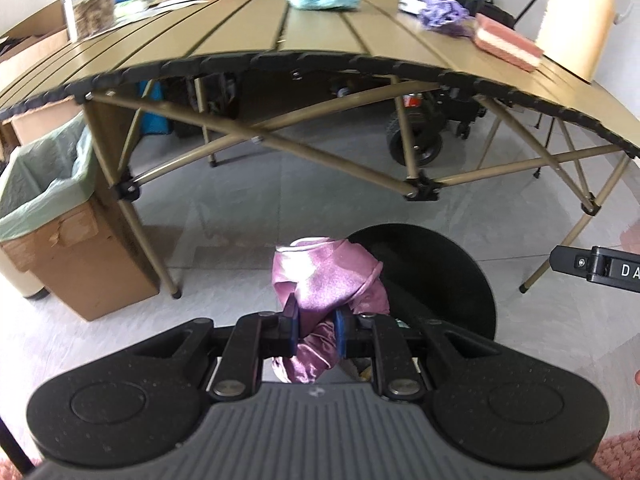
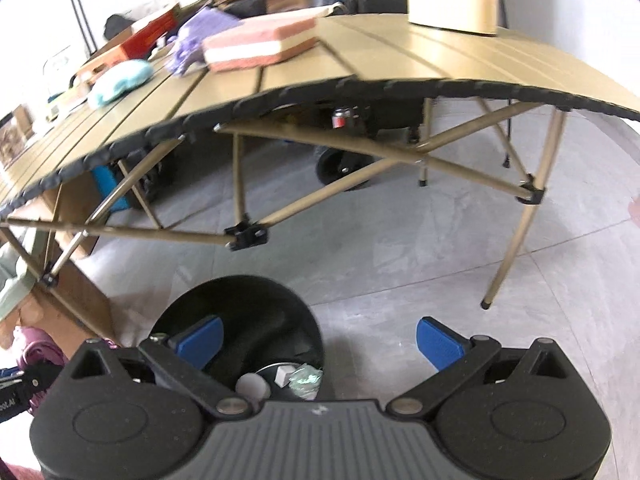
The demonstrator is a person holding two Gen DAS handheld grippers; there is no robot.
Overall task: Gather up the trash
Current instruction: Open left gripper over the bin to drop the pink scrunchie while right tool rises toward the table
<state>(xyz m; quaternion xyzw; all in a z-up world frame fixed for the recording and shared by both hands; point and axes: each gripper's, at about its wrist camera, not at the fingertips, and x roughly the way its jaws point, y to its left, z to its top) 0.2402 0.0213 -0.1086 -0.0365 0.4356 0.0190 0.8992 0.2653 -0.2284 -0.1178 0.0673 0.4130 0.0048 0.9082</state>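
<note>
Purple wrapper (image 1: pixel 320 276) sits pinched in my left gripper (image 1: pixel 316 330), just beside the black bin (image 1: pixel 440 280). Right gripper (image 2: pixel 320 340) hangs wide, empty, above the bin. I'd centre over the opening before letting go.

Left claw (image 1: pixel 316 330), right claw (image 2: pixel 320 340): black linkage arms, blue pads, silver pivot screws, grey ribbed housing.

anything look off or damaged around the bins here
The cardboard box holding the green bag liner has a torn, peeling patch near its top edge. Otherwise nothing stands out; the left gripper is shut on a pink wrapper beside the black bin.
</note>
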